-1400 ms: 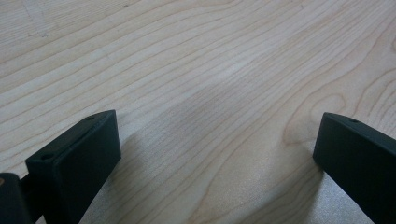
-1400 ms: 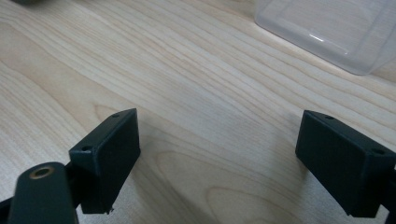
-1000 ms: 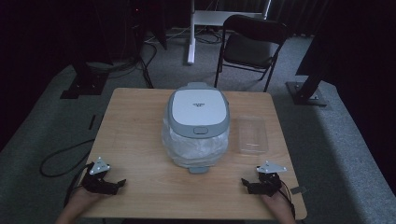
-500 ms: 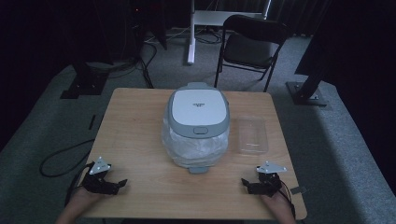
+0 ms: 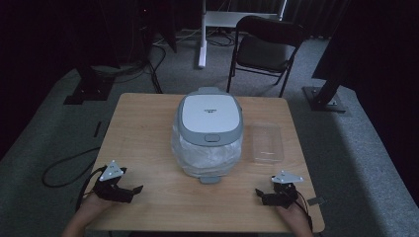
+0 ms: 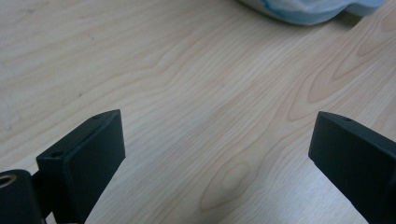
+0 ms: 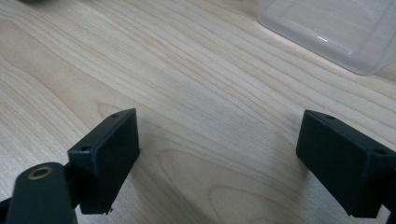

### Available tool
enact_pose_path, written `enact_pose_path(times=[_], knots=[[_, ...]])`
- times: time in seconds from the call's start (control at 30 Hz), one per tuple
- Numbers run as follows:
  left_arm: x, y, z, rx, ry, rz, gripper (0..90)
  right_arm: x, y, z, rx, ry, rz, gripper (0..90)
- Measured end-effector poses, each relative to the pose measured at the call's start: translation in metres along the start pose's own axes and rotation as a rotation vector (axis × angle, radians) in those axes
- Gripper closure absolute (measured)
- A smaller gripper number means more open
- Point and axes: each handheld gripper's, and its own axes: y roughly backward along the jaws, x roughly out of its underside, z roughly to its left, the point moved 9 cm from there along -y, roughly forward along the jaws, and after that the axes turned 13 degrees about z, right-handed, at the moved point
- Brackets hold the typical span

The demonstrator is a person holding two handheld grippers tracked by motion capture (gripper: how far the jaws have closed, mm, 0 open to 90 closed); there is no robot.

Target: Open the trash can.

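Note:
A white and grey rice cooker [image 5: 209, 131] with its lid down stands in the middle of the wooden table [image 5: 143, 133], its body wrapped in clear plastic. Just to its right lies a clear plastic container [image 5: 266, 142], whose corner [image 7: 336, 28] appears at the top of the right gripper view. My left gripper [image 5: 129, 191] rests near the table's front left corner, open, with bare wood between its jaws [image 6: 219, 154]. My right gripper [image 5: 262, 196] sits near the front right corner, also open and holding nothing [image 7: 219, 158]. The cooker's plastic-wrapped base [image 6: 303, 9] edges the left gripper view.
A black folding chair [image 5: 264, 47] stands on the carpet behind the table. A white stand base [image 5: 205, 34] is beyond it at the left. Dark equipment bases flank the table at back left [image 5: 86, 89] and back right [image 5: 323, 98]. A cable [image 5: 64, 165] loops on the floor at left.

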Motion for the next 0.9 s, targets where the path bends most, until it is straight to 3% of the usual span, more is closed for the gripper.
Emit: enact_pose_path(times=[0.27, 0.37, 0.63, 0.9], knots=[[-0.022, 0.013, -0.012, 0.030, -0.029, -0.043, 4.6, 0.000, 0.000, 0.000, -0.001, -0.002, -0.001, 12.7], [-0.029, 0.017, -0.015, 0.023, -0.033, -0.058, 4.6, 0.000, 0.000, 0.000, -0.001, -0.002, -0.001, 12.7], [-0.053, 0.030, -0.034, 0.016, -0.093, -0.094, 4.6, 0.000, 0.000, 0.000, -0.001, -0.003, 0.001, 12.7], [-0.087, 0.052, -0.055, 0.058, -0.137, -0.194, 4.6, 0.000, 0.000, 0.000, -0.001, -0.003, 0.001, 12.8]])
